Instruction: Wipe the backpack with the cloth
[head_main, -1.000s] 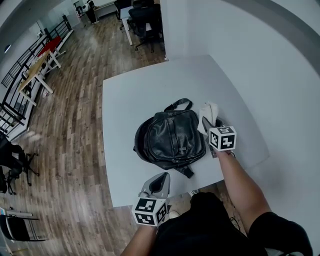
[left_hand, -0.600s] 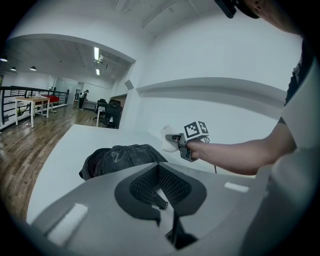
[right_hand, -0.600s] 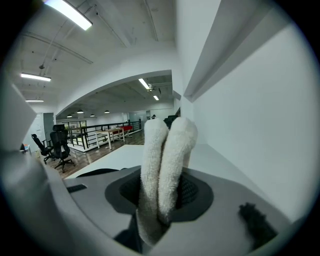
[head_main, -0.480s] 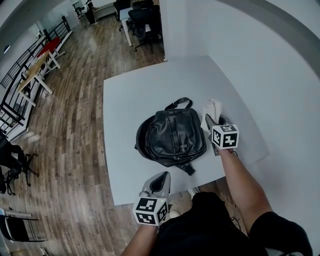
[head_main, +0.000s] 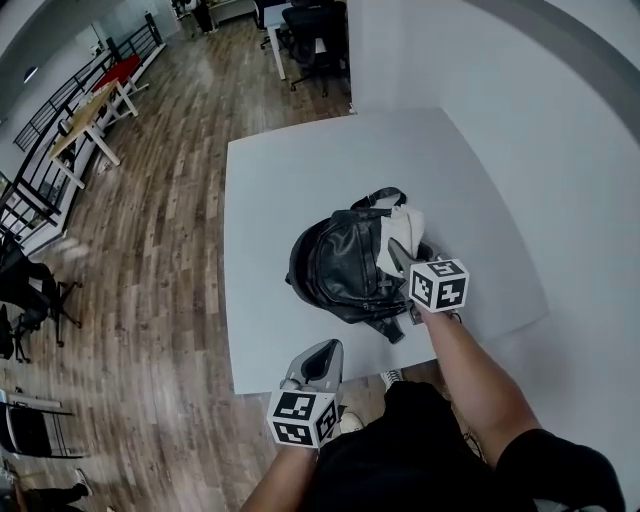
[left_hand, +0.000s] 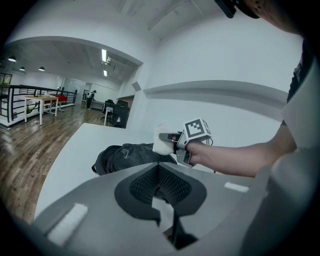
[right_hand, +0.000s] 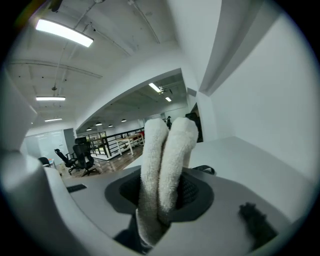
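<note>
A black leather backpack (head_main: 345, 265) lies flat in the middle of the white table (head_main: 280, 180). My right gripper (head_main: 398, 252) is shut on a folded white cloth (head_main: 402, 230), which rests over the backpack's upper right part near its handle. In the right gripper view the cloth (right_hand: 162, 165) stands up between the jaws and hides most of the bag; only a strap (right_hand: 202, 170) shows. My left gripper (head_main: 318, 362) hovers at the table's near edge, shut and holding nothing. The left gripper view shows the backpack (left_hand: 127, 156), the cloth (left_hand: 161, 144) and the right gripper (left_hand: 171, 140) ahead.
A white wall (head_main: 560, 150) runs along the table's right and far sides. Wooden floor (head_main: 150, 220) lies to the left, below the table's edge. Office chairs (head_main: 315, 30) stand far behind. My legs (head_main: 400, 450) press against the near edge.
The right gripper has carried the cloth left, from beside the backpack onto its upper right part. The left gripper has stayed at the near edge.
</note>
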